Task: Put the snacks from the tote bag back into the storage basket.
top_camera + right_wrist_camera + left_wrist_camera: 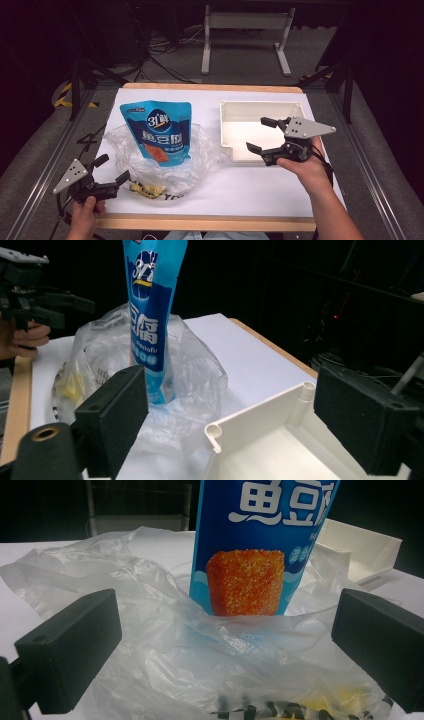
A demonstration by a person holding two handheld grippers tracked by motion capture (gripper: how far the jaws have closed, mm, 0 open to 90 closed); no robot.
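A blue snack pouch (157,131) stands upright inside a crumpled clear plastic bag (200,155) on the white table top. My left gripper (113,168) is open at the bag's near left side; in the left gripper view the bag (150,630) and pouch (260,545) lie just beyond its wide-apart pads, untouched. My right gripper (257,134) hangs open over the front right part of the white tray (260,103). In the right gripper view the tray's corner (260,425) sits below and between the jaws, with the pouch (150,315) farther off.
Something yellow (147,189) lies in the bottom of the bag beside black printed lettering. The tray holds nothing. The table's wooden edge (200,221) runs along the front. Dark floor, cables and a metal frame (245,22) lie beyond the table.
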